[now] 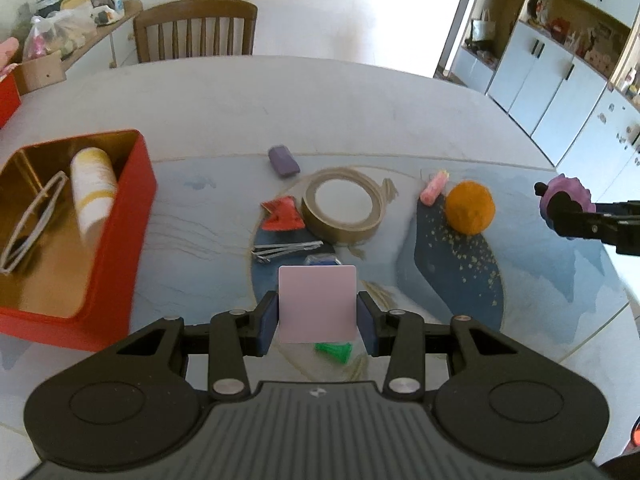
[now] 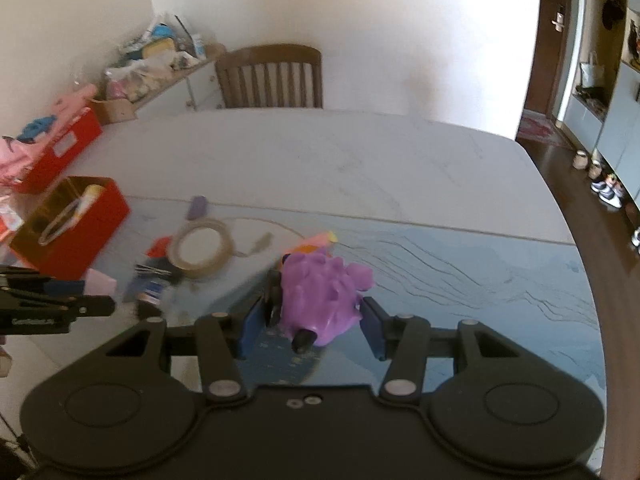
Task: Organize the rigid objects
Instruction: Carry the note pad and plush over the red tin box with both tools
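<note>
My left gripper is shut on a pale pink square card, held upright above the table mat. My right gripper is shut on a purple toy with black wheels, lifted over the mat; the same purple toy shows at the right edge of the left wrist view. A red tin box with a gold inside stands at the left and holds glasses and a white-and-yellow tube. On the mat lie a tape roll, an orange ball and a purple eraser.
Also on the mat lie a red clip, metal hair clips, a pink piece and a green piece. A wooden chair stands behind the table. A cluttered shelf is at the back left.
</note>
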A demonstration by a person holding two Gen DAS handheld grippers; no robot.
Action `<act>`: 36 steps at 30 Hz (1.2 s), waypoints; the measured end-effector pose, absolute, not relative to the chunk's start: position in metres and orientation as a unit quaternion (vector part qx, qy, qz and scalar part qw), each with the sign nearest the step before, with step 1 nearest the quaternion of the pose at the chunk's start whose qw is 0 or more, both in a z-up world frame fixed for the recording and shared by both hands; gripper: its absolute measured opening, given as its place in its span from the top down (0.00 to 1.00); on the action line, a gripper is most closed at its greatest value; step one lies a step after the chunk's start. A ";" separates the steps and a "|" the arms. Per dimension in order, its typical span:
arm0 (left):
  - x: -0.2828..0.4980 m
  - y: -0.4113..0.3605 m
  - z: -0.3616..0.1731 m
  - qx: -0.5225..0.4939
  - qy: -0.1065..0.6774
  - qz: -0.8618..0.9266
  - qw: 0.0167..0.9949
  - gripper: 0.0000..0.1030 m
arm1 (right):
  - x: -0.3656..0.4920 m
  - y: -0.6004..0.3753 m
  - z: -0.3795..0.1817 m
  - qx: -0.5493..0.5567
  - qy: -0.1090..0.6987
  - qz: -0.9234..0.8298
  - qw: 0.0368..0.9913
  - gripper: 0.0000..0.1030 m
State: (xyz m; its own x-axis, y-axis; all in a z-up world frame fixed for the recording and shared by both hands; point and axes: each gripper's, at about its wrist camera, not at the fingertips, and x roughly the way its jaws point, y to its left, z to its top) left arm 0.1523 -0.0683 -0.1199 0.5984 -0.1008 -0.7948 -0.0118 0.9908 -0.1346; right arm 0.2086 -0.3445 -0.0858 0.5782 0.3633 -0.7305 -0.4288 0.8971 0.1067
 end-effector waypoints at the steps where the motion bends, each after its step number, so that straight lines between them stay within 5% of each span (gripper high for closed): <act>1: 0.151 -0.066 -0.116 -0.064 0.445 -0.025 0.893 0.60 | 0.205 -0.341 -0.082 -0.039 0.398 0.227 0.888 0.50; 36: 0.142 0.139 -0.072 -0.075 0.417 0.025 0.905 0.60 | 0.156 -0.079 -0.048 -0.096 0.365 0.357 0.855 0.50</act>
State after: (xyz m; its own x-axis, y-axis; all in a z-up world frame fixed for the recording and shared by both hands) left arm 0.1420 0.1395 -0.0720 0.6503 -0.0178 -0.7595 -0.1069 0.9876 -0.1147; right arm 0.1557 -0.0792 -0.0480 0.4787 0.5398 -0.6924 -0.6796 0.7272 0.0971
